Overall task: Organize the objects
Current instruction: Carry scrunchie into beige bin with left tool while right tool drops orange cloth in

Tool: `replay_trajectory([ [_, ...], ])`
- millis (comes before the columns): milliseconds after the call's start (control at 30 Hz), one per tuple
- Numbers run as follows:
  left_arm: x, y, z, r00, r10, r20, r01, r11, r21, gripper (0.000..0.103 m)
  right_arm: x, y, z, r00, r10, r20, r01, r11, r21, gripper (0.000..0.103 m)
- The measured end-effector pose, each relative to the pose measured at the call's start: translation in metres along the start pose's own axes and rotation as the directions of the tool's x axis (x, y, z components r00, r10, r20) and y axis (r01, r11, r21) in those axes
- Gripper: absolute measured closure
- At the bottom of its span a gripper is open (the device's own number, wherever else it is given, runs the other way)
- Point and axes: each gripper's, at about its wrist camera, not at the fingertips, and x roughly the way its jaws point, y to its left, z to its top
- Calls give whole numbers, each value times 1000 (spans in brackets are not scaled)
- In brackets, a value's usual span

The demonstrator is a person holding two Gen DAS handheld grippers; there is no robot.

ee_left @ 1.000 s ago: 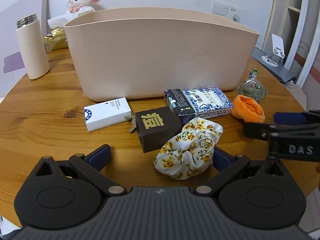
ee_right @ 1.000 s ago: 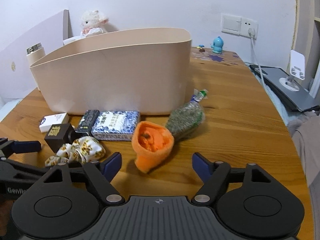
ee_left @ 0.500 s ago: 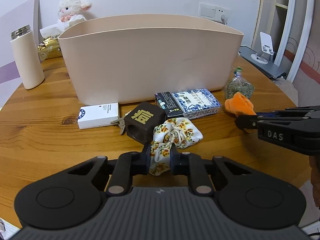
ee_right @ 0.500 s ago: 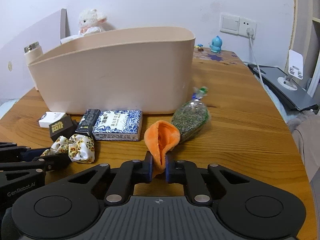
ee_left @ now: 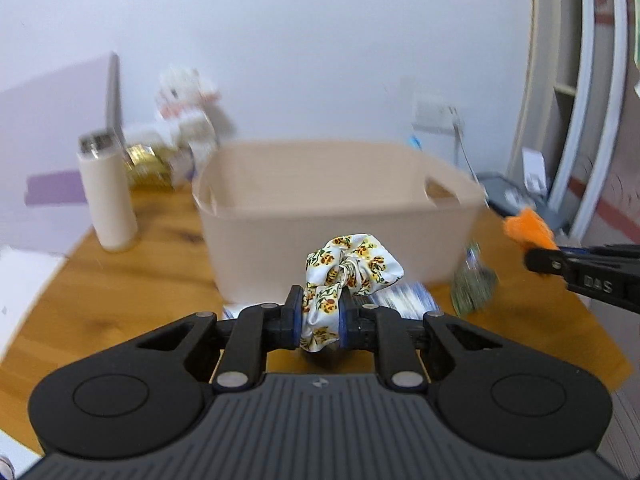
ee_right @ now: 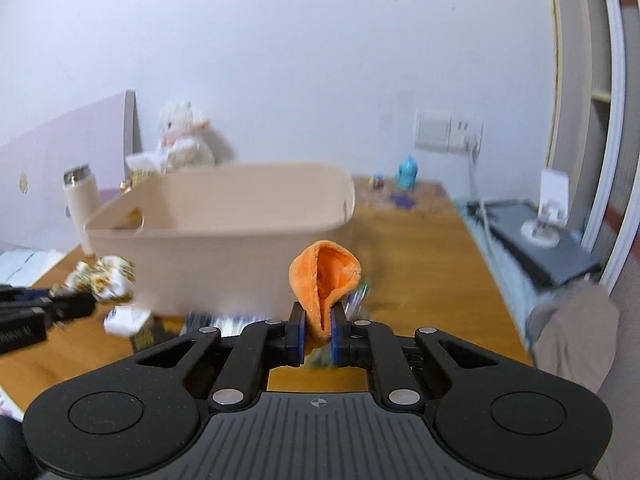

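1. Both claws carry soft items above the round wooden counter (ee_left: pixel 120 276): the left claw (ee_left: pixel 319 322) is clamped on a white scrunchie of fabric printed with yellow flowers (ee_left: pixel 352 268), and the right claw (ee_right: pixel 318 334) pinches a floppy orange plush pouch (ee_right: pixel 325 276) by its lower fold.

2. The large beige plastic storage bin (ee_left: pixel 336 216), open-topped with handle cut-outs, sits at twelve o'clock from each claw; both loads hang short of its near wall.

3. The step in hand looks like the carry to the bin. The next move probably calls for lifting each load over the rim before opening, one side at a time so the claws stay apart.

4. Motion blur smears the small boxes and the bag of green contents (ee_left: pixel 474 288) lying at the foot of the bin; their labels cannot be read. The bin floor is hidden by its near wall.
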Motion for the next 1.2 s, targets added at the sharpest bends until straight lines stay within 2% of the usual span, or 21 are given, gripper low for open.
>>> replay_trajectory([
  [267, 14, 7, 54, 988, 89, 128, -91, 996, 14, 84, 11, 3, 43, 995, 6, 95, -6, 1000, 3, 92],
  [367, 31, 3, 69, 985, 100, 141, -104, 994, 15, 84, 26, 10, 56, 994, 3, 113, -1, 1000, -16, 91],
  [500, 66, -7, 77, 988, 127, 88, -131, 991, 42, 84, 58, 23, 62, 997, -1, 76, 4, 999, -41, 91],
  [600, 93, -8, 76, 993, 121, 10, -122, 992, 43, 84, 79, 31, 63, 999, 7, 35, -6, 999, -49, 91],
  [767, 130, -9, 70, 987, 122, -104, -117, 992, 51, 84, 104, 42, 60, 999, 17, -42, -20, 997, -76, 91],
  [833, 135, -9, 66, 986, 124, -108, -118, 992, 52, 83, 109, 45, 58, 998, 19, -61, -24, 996, -87, 85],
  [867, 136, -9, 66, 986, 128, -109, -122, 991, 55, 82, 110, 46, 57, 997, 20, -69, -27, 995, -93, 73],
  [933, 134, -8, 66, 986, 122, -110, -117, 992, 51, 73, 108, 46, 55, 997, 24, -68, -31, 995, -96, 68],
  [967, 132, -6, 67, 987, 116, -112, -111, 993, 45, 56, 107, 46, 55, 997, 27, -67, -33, 995, -98, 60],
  [1000, 128, -5, 68, 987, 114, -109, -111, 993, 35, 36, 103, 46, 55, 998, 26, -63, -32, 994, -101, 50],
  [1067, 116, -1, 69, 991, 104, -88, -103, 995, 19, 15, 95, 46, 57, 999, 27, -46, -32, 993, -110, 37],
  [1100, 108, 0, 70, 993, 100, -69, -99, 995, 17, 11, 89, 46, 57, 999, 29, -37, -33, 993, -117, 32],
  [1200, 86, 0, 72, 993, 108, -38, -106, 993, 44, 8, 72, 46, 59, 999, 21, -24, -24, 990, -139, 20],
])
